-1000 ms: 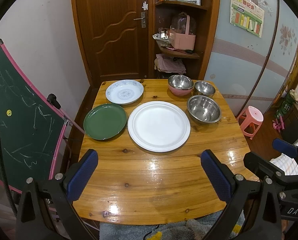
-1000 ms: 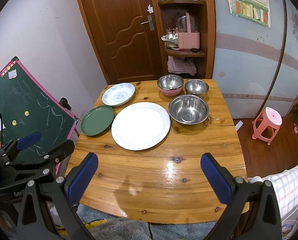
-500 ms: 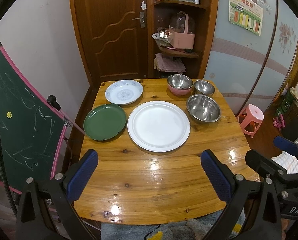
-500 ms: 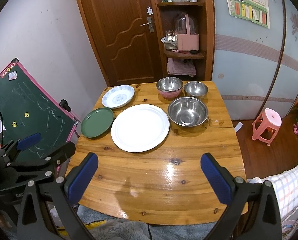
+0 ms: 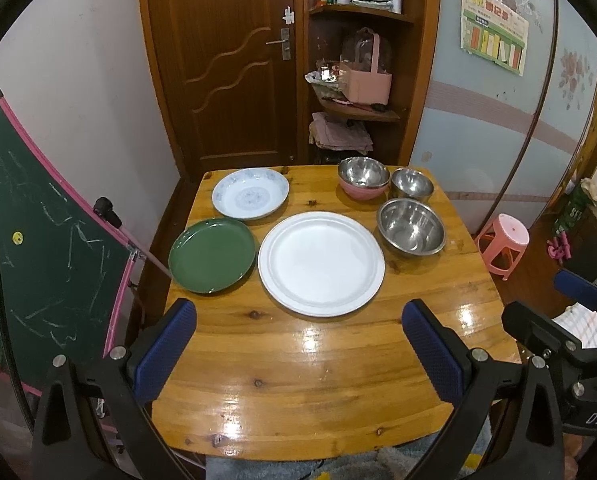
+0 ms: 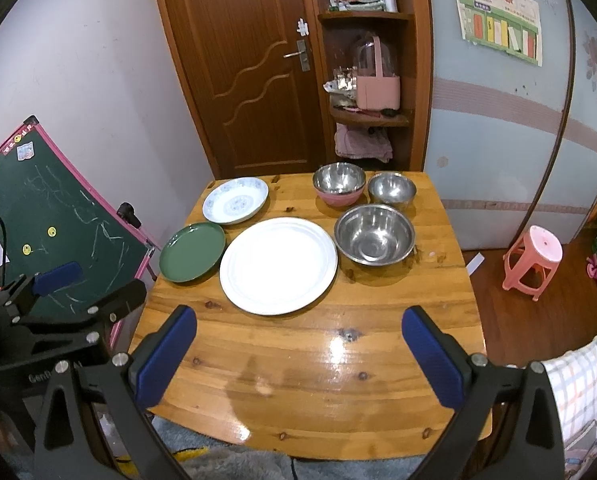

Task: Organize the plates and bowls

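The left gripper (image 5: 298, 356) hangs above the near edge of the wooden table (image 5: 318, 380), its jaws spread wide with nothing between the blue pads (image 5: 164, 346). The right gripper (image 6: 298, 354) is held the same way over the near edge, jaws wide apart and empty; in the left wrist view it also shows at 4 o'clock, off the table's right side.

Ahead of both grippers, toward 12 o'clock, the dishes sit in the far half of the table. The large white plate (image 5: 321, 263) lies nearest, about centre. At its 9 o'clock, almost rim to rim with it, is the green plate (image 5: 212, 255). Beyond that, at 11 o'clock from the white plate, rests the patterned white-and-blue plate (image 5: 250, 193), just beside the green one. At 2 o'clock from the white plate stands the large steel bowl (image 5: 412, 227), upright. Behind it sit a small steel bowl (image 5: 412, 184) and, to its left, a pink bowl (image 5: 363, 190) with a steel bowl nested inside (image 5: 363, 171).

A green chalkboard (image 5: 38, 248) leans at 9 o'clock; a pink stool (image 5: 506, 240) stands at 3 o'clock.
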{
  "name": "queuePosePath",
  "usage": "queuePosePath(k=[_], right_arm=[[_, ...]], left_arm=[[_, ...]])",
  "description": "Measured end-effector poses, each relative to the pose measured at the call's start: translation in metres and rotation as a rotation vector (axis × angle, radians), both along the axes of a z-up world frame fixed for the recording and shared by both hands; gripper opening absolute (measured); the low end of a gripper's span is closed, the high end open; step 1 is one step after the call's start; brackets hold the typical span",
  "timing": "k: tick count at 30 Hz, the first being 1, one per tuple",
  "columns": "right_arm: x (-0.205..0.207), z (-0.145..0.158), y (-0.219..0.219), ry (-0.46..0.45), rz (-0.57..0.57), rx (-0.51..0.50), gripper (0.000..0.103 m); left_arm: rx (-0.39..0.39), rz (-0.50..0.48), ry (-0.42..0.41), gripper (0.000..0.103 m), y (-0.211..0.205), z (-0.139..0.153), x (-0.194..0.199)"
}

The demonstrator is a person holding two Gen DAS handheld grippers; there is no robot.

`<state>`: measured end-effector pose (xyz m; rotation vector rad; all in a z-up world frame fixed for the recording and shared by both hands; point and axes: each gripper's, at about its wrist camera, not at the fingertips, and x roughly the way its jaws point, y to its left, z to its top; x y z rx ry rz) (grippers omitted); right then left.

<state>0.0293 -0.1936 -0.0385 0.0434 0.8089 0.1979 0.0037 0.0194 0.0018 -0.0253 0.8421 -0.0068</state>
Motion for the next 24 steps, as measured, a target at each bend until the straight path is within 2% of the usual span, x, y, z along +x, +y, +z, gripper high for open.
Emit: queuePosePath(k=[3,13,17,21,24], right_arm=[[0.008,0.008,-0.001,-0.019,0.003,-0.013,0.103],[0.048,0.023,-0.006,-0.071,-0.007,-0.078,0.103],[0.065,0.024,-0.007,-0.077,-0.003,-0.097,0.103],[0.085,0.010,-0.009,-0.023,0.017,-0.062,0.103],[0.106,-0.013,-0.012,0.062,0.031,-0.018,0.099]], left_arm=[[0.004,0.001,-0.016,0.102,0.003,0.004,0.012],[0.096,-0.031,-0.085,0.102,0.010,0.023,0.058],[0.072,-0.049,-0.045,0.102,0.017,0.017,0.085],[0.068,-0.083,-0.040,0.100,0.022,0.003,0.119],[0.083,-0.102,-0.052,0.100,0.026,-0.015,0.143]])
